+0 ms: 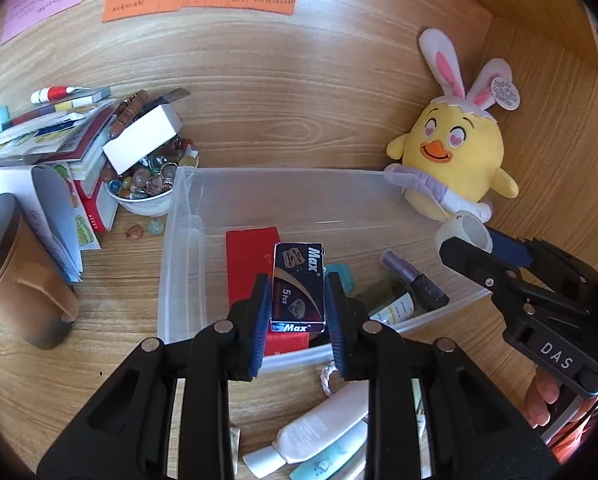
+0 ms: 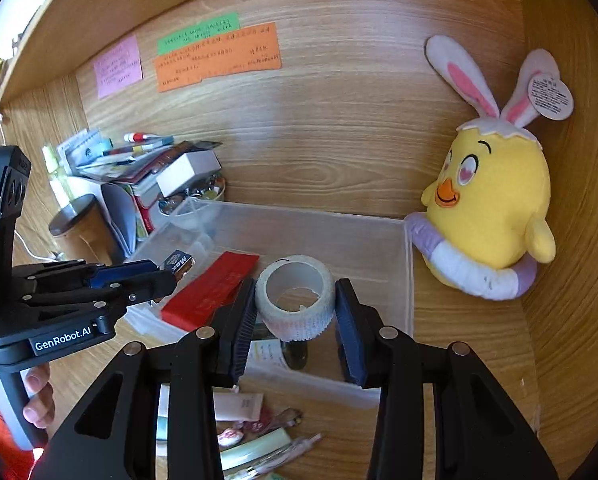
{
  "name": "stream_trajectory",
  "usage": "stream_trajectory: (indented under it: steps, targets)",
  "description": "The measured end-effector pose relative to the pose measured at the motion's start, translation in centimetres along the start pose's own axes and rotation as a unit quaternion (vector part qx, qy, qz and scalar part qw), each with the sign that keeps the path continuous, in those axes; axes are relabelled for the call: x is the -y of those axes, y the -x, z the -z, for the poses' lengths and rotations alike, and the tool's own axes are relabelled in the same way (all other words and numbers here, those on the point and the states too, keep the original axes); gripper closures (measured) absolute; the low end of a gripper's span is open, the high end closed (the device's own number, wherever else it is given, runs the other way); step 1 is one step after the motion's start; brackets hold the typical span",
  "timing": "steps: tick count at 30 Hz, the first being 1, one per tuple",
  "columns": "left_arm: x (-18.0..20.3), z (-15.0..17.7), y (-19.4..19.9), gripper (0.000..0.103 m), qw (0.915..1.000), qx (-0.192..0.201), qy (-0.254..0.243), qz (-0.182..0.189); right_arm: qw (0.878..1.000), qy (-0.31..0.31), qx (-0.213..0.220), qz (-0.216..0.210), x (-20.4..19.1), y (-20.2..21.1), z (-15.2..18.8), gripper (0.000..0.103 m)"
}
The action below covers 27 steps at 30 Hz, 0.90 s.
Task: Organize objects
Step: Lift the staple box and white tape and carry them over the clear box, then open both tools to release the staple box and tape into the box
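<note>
Wooden desk (image 1: 299, 120) — left tool (image 1: 297, 300) gripping razor-blade box (image 1: 298, 288), right tool (image 2: 295, 308) gripping tape roll (image 2: 295, 296)

A wooden desk (image 1: 299, 128) with pale, streaky grain is filling the scene, daylight falling softly across it. A matching wood back panel (image 2: 339, 92) is rising at the far side, and a side panel (image 2: 571, 240) is closing the alcove on the right. Pink, green and orange paper notes (image 2: 219, 60) are sticking to the far panel.
</note>
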State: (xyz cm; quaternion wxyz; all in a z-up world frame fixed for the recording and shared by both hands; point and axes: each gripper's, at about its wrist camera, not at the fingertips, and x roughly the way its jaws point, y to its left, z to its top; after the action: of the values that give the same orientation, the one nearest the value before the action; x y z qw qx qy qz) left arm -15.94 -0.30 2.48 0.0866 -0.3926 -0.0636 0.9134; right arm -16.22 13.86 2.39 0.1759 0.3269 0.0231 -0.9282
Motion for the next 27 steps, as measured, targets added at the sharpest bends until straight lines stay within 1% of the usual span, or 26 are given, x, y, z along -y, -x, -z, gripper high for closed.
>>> stream_trajectory:
  steps: [8,11,16,23,26,27]
  targets:
    - [0.7,-0.5,-2.2,0.076,0.9996,-0.022,-0.011,-0.017,0.999,-0.01,-0.031,-0.003,0.3,-3.3,0.6,0.067]
    - [1.1,-0.7,-2.6,0.076,0.9993,-0.022,-0.021,-0.023,0.999,-0.014,-0.043,-0.007,0.4,-4.3,0.9,0.067]
    - [1.4,-0.9,-3.7,0.076,0.9987,-0.033,-0.026,-0.03,0.999,-0.018,-0.046,-0.006,0.4,-4.6,1.1,0.067]
    - [0.6,-0.8,-3.9,0.076,0.9989,-0.034,-0.013,-0.029,0.998,-0.02,-0.056,-0.007,0.4,-5.1,1.2,0.067]
    - [0.4,-0.9,-3.7,0.073,0.9989,-0.034,-0.011,-0.029,0.998,-0.019,-0.062,-0.008,0.4,-5.3,1.3,0.066]
    - [0.4,-0.9,-3.4,0.069,0.999,-0.032,-0.011,-0.028,0.998,-0.018,-0.062,-0.008,0.3,-5.3,1.3,0.064]
